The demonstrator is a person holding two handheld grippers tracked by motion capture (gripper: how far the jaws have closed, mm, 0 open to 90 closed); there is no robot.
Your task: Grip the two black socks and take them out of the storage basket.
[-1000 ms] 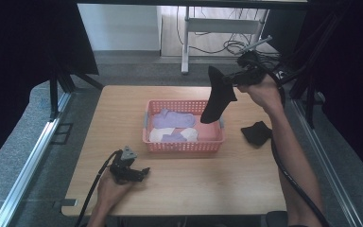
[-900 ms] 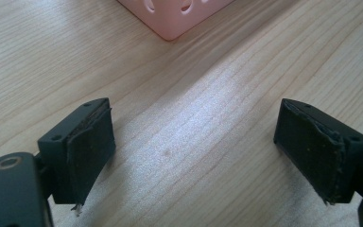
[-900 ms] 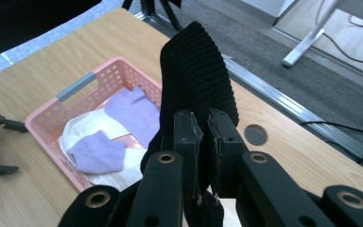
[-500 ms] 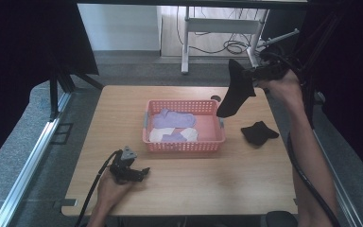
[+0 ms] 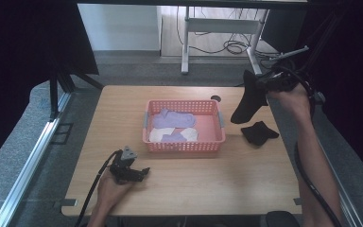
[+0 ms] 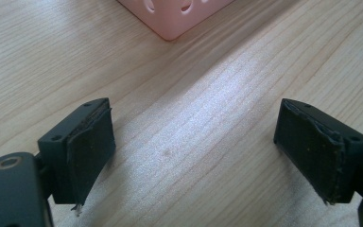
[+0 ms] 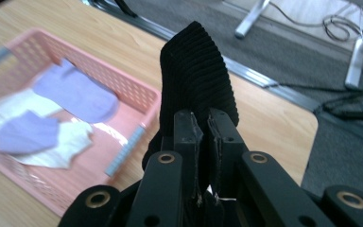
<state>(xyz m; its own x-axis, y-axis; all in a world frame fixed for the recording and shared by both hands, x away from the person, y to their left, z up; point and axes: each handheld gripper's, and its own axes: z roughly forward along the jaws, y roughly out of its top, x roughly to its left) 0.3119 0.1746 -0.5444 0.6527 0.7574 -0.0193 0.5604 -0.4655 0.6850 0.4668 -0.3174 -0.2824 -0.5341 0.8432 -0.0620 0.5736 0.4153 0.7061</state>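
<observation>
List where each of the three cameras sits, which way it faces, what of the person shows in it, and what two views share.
High view: above the person's side, looking forward and down on the table; both forearms, left gripper and right gripper show.
Left gripper view: on the left gripper, facing the tabletop; jaws apart.
Right gripper view: on the right gripper, facing the pink basket; jaws pinch a black sock.
Shared: basket and sock appear in the high and right gripper views.

Black sock dangling, pinched in right gripper fingers.
</observation>
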